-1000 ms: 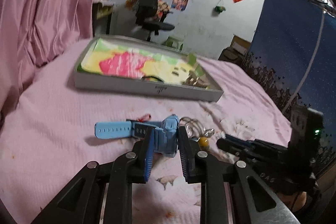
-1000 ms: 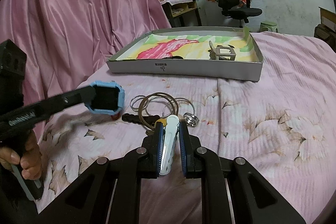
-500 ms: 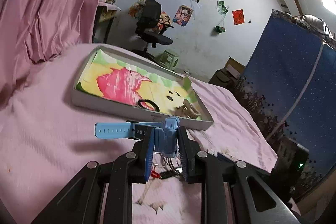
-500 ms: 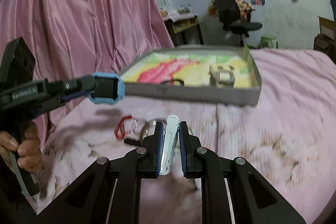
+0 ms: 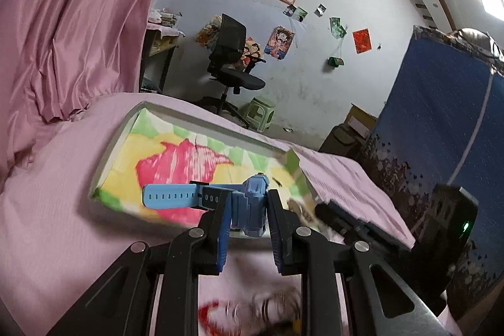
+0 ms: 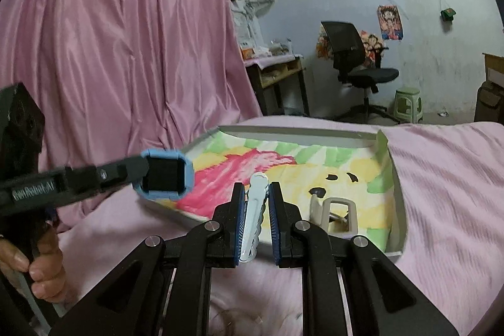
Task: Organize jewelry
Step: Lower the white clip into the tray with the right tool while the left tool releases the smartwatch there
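Above the shallow tray (image 6: 397, 194) on the bed, the left gripper (image 5: 249, 210) is clamping a blue watch (image 5: 249, 203) while the right gripper (image 6: 255, 203) is gripping a white hair clip (image 6: 254, 210).

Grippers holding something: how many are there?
2. The left gripper clamps a blue plastic watch above the shallow grey box; the right gripper clamps a white hair clip.

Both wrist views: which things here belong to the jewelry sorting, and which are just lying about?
Job:
- blue watch in left claw
- white hair clip in right claw
- tray
- beige clip in tray
- blurred loose jewelry on bedspread

Lying about:
- office chair
- green stool
- pink curtain
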Demonstrator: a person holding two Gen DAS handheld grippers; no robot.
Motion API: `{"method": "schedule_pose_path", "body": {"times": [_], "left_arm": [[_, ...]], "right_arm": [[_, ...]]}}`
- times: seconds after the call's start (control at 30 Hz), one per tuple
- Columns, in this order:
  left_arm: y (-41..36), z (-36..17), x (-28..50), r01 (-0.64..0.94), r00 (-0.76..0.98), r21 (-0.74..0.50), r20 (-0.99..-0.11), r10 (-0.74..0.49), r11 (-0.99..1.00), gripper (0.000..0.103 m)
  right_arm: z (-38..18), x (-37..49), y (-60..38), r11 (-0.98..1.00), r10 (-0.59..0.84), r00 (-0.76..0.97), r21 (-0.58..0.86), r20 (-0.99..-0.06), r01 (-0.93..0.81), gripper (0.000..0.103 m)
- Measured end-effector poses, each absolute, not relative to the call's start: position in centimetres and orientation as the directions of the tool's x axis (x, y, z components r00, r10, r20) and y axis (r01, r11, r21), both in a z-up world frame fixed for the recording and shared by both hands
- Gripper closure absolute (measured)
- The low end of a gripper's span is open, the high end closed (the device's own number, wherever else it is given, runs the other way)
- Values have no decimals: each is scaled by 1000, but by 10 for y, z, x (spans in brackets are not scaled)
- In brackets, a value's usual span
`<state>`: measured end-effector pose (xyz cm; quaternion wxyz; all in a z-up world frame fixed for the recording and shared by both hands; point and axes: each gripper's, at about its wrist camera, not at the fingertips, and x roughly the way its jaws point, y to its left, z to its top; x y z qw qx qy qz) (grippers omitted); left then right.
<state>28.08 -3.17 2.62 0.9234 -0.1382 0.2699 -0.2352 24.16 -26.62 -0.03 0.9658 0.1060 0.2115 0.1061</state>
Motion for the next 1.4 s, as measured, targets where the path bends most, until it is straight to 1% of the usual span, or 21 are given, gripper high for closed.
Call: {"method": "schedule_pose_path", "body": {"times": [0.1,0.4,0.53,0.77,0.87,1.0,1.03,1.07,1.1,1.13,1.17,1.2,1.23,1.3,1.4], "left_arm": [[-40,25,302,347,738,-383,-452,-501,856,82],[-49,-5,344,246,682,-349,-601,-417,904,82],[-49,-11,346,234,657,-357,-628,-417,905,81],[-48,-16,343,236,626,-365,-652,-428,901,79],[-40,-17,339,223,633,-395,-637,-441,891,77],[-35,-14,329,217,652,-387,-626,-428,896,77],[-35,-13,326,219,659,-384,-620,-426,897,76],[-34,-11,323,223,665,-379,-614,-424,898,76],[-34,-9,318,229,677,-371,-604,-421,900,70],[-34,-7,314,232,685,-367,-596,-419,901,63],[-33,-5,310,234,694,-365,-586,-418,901,58],[-32,-2,303,236,711,-363,-567,-415,901,51],[-30,0,299,238,721,-362,-555,-414,901,47],[-28,6,289,239,744,-351,-533,-403,906,45],[-25,13,275,232,776,-328,-505,-377,916,36]], "right_arm": [[-10,264,-270,952,253,872,267,-420,-147,89],[-29,297,-261,955,274,799,251,-536,-159,89],[-33,297,-259,957,271,783,243,-560,-157,89],[-34,293,-262,958,265,778,246,-570,-145,88],[-33,288,-262,958,262,781,248,-567,-142,83],[-29,279,-264,962,247,798,239,-550,-133,81],[-27,276,-264,963,240,805,235,-542,-129,80],[-25,272,-265,965,233,816,231,-530,-126,74],[-23,268,-266,966,226,827,228,-515,-122,68],[-20,263,-266,967,221,837,227,-501,-119,67],[-16,258,-268,967,218,845,228,-488,-118,66],[-14,256,-269,967,216,850,229,-480,-116,66],[-11,249,-270,967,210,860,231,-464,-111,66],[-6,238,-271,966,201,877,235,-437,-104,56],[1,221,-275,965,188,901,243,-391,-96,47]]}}
